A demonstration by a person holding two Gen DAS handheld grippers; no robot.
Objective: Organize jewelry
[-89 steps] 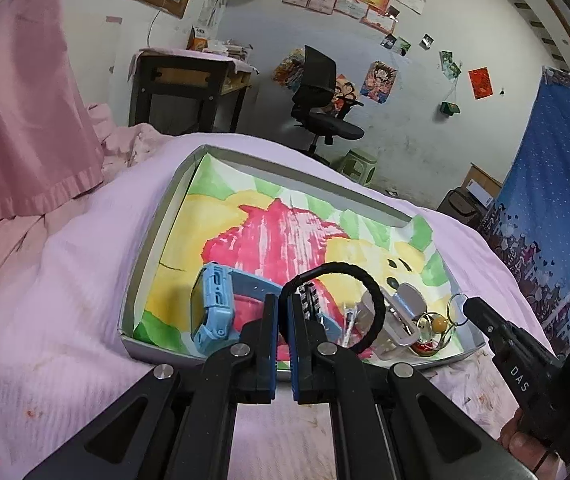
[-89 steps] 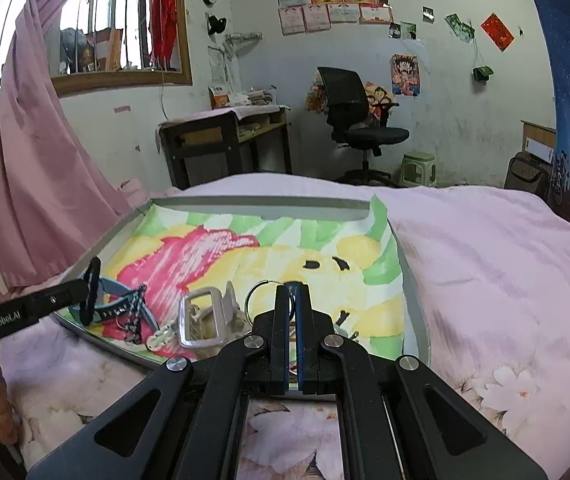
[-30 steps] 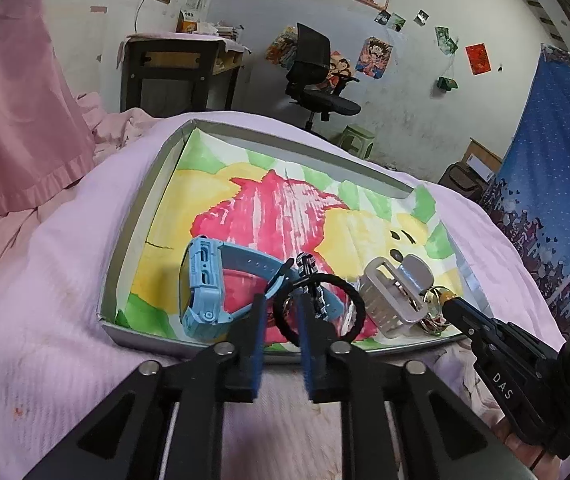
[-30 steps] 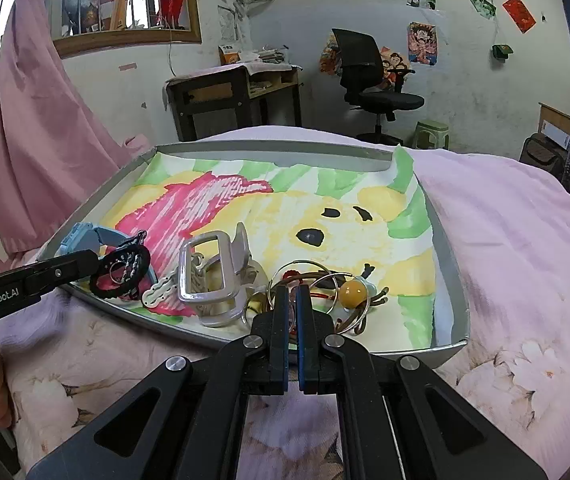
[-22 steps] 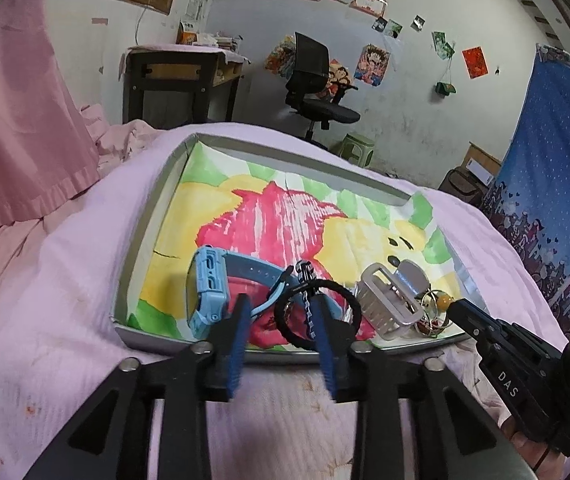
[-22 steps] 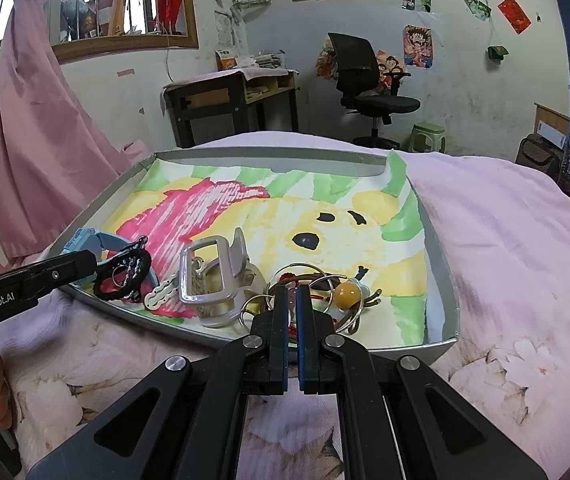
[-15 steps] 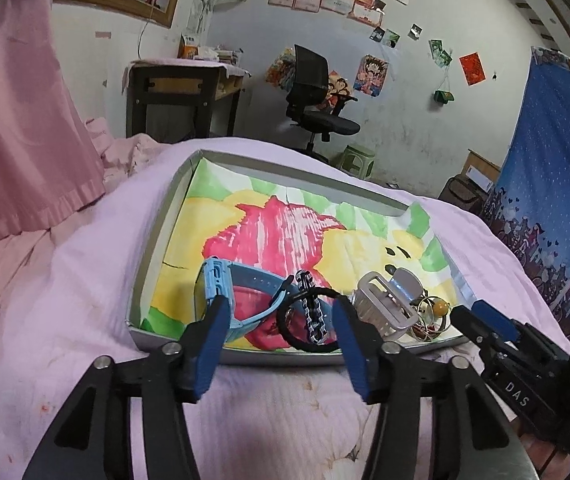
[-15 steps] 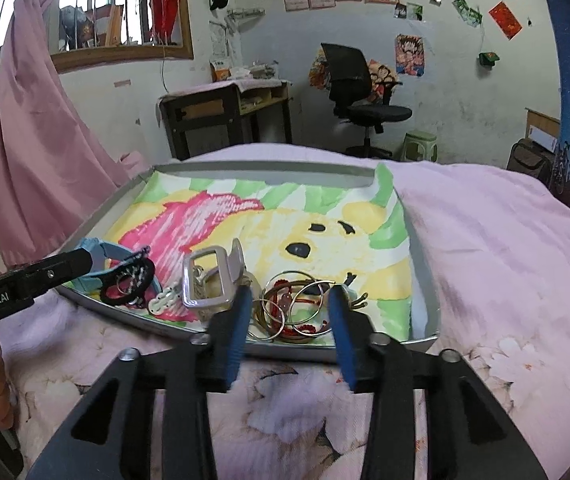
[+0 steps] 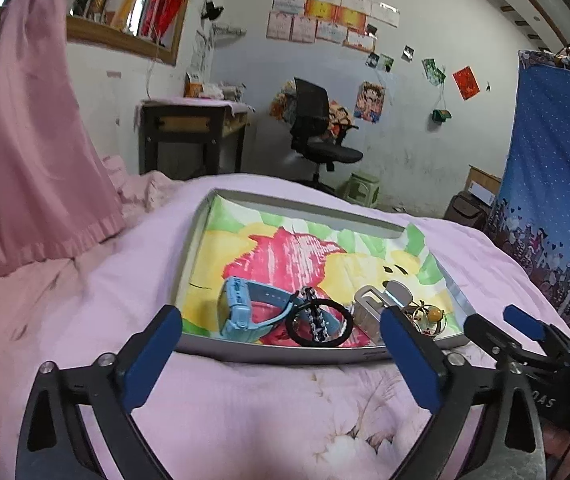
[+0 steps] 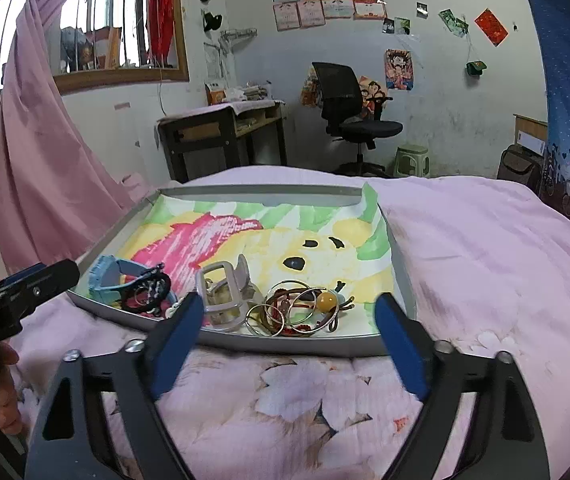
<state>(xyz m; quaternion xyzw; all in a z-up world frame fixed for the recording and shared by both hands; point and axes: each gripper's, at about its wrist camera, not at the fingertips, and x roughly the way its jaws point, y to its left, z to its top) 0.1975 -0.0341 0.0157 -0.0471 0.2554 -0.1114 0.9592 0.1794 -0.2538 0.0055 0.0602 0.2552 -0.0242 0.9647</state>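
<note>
Both grippers, the left gripper (image 9: 281, 332) and right gripper (image 10: 289, 320), have just been opening wide and hold nothing. The blue plastic watch (image 9: 241, 310), black hair tie (image 9: 319, 322) and thin metal rings (image 10: 297, 312) lie in the shallow grey tray (image 10: 293, 342) on the pink blanket (image 10: 485, 248).

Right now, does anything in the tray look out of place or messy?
Slightly: everything is bunched along the tray's near edge, the metal rings tangled in a heap, the black hair tie overlapping the blue watch strap. Nothing spilled.
</note>
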